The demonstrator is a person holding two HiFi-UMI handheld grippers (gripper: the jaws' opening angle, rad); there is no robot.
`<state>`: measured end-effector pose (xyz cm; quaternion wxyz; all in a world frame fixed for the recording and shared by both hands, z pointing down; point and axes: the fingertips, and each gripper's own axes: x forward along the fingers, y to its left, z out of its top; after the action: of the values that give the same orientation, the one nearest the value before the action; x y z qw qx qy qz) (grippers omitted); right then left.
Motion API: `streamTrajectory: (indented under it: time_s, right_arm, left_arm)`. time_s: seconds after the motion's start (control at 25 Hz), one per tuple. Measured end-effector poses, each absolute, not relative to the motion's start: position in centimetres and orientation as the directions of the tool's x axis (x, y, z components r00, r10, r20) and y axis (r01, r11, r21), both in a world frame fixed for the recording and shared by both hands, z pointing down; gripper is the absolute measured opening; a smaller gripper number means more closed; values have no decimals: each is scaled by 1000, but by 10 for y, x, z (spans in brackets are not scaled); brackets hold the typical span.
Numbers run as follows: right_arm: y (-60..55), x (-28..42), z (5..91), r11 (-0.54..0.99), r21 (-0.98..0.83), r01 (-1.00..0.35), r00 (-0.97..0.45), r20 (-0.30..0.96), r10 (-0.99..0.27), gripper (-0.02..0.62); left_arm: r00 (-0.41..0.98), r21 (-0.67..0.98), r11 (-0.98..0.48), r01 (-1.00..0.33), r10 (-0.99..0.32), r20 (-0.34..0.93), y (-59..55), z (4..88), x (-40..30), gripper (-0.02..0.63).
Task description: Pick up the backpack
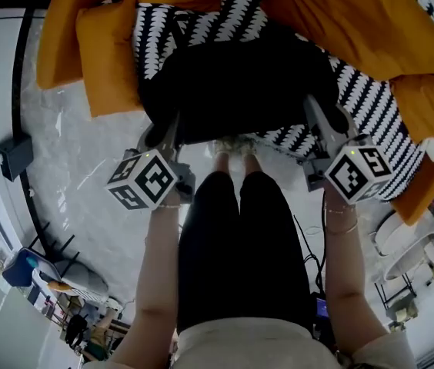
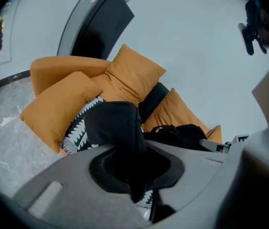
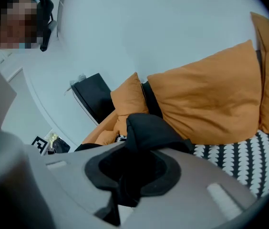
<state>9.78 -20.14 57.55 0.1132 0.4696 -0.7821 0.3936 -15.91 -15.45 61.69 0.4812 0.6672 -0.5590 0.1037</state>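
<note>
The head view looks steeply down past the person's legs (image 1: 240, 244) onto the left gripper (image 1: 161, 133) and right gripper (image 1: 326, 118) at the sofa (image 1: 390, 148), while each gripper view sits close behind its own jaws facing the orange cushions (image 2: 134, 75) from its side, and all three share the backpack (image 1: 240, 83).

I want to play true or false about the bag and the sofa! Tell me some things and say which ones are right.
1. The backpack is black. True.
2. The sofa cushions are green. False: they are orange.
3. The left gripper and the right gripper are both shut on the backpack. True.
4. The blanket under the backpack is plain white. False: it has a black and white pattern.
</note>
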Motion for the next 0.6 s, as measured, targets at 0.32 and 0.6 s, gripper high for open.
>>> streamTrajectory:
  time_s: [0.32,0.6]
  right_arm:
    - [-200,100,530,233,-576,-784,-556,483,-677,69]
    - [-188,100,467,246,-587,-771,-554,428,-714,69]
  left_arm:
    - [353,525,49,-850,-688,634,-159,564,-155,66]
    - [389,534,-28,-845,-717,578,-153,495,-151,66]
